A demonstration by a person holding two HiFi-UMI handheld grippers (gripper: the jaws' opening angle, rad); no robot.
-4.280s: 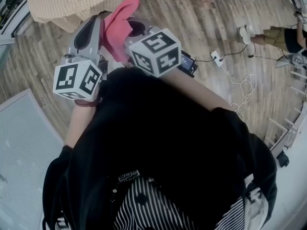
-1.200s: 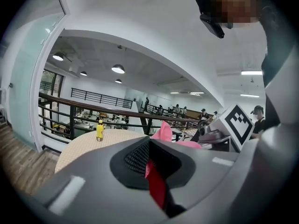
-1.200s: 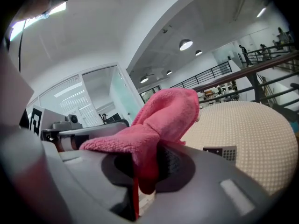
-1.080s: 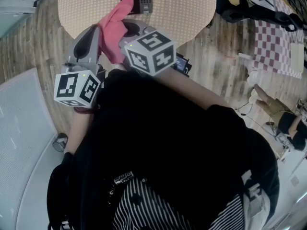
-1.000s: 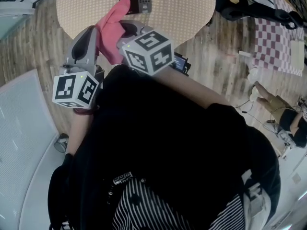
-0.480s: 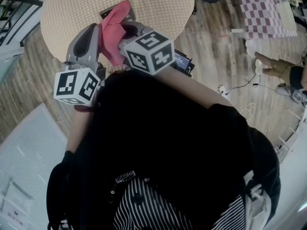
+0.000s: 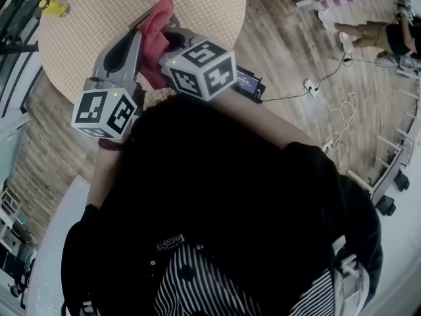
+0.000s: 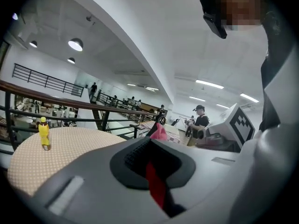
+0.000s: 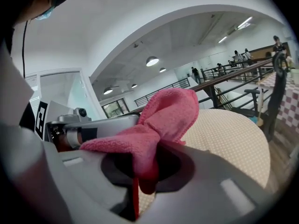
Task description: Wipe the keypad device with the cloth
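Keypad: gone from the top of your head view; table [image 7: 99, 12] now upper left. Right gripper [image 9: 140, 171]: clamped on cloth [image 9: 163, 118]. Left gripper [image 8: 152, 171]: jaws together, empty. Re-aim before wiping

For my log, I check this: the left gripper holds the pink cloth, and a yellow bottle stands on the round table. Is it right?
No. The right gripper holds the pink cloth, as the right gripper view shows. The yellow bottle does stand on the round table.
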